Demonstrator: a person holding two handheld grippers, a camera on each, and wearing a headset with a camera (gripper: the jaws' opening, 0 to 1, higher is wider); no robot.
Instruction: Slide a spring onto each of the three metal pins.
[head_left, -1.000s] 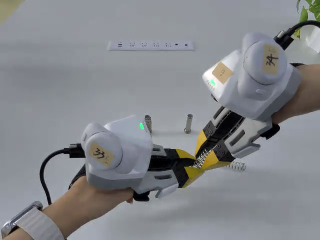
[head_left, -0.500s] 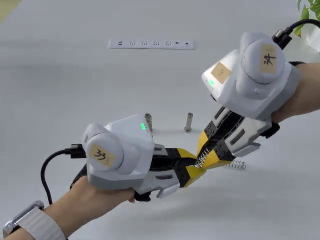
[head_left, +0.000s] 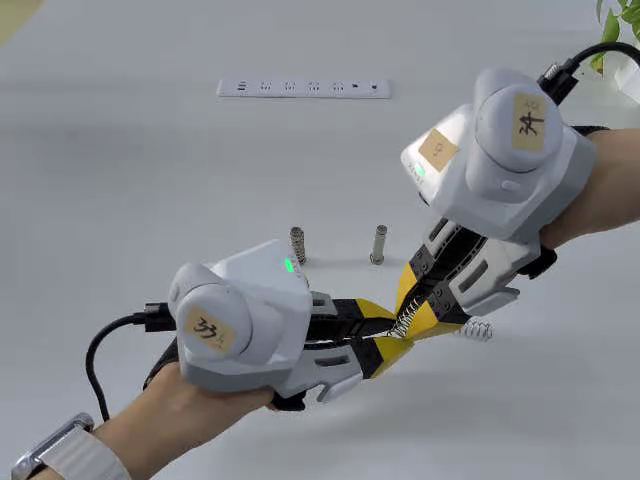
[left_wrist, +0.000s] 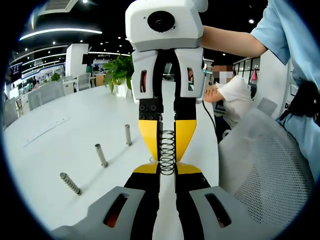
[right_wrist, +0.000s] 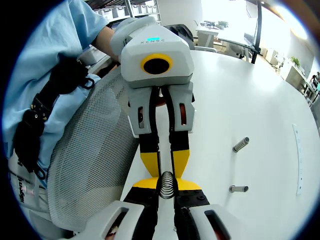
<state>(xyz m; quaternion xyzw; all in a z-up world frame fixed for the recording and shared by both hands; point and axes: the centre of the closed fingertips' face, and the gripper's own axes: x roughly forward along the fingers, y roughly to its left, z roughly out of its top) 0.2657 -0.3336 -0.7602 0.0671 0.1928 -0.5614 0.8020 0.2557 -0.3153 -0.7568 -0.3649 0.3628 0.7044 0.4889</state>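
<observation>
A small spring (head_left: 405, 318) is pinched between both grippers, which meet tip to tip above the table. My right gripper (head_left: 413, 312) comes down from the upper right, and the spring (left_wrist: 167, 150) lies lengthwise between its yellow fingers (left_wrist: 149, 140). My left gripper (head_left: 392, 335) reaches in from the lower left, its tips closed on the spring's near end (left_wrist: 167, 171). The right gripper view looks at the spring (right_wrist: 167, 184) end-on. One pin (head_left: 297, 244) carries a spring. A second pin (head_left: 378, 244) is bare. A third bare pin (left_wrist: 128, 135) stands beyond it.
A loose spring (head_left: 477, 330) lies on the white table just right of the right gripper's fingers. A white power strip (head_left: 303, 89) lies at the far side. A plant (head_left: 612, 25) stands at the top right corner. A mesh chair back (right_wrist: 95, 150) is beside the table.
The left gripper has dropped slightly and edged right. The spring stays held between the two sets of fingertips. Pins and loose spring have not moved.
</observation>
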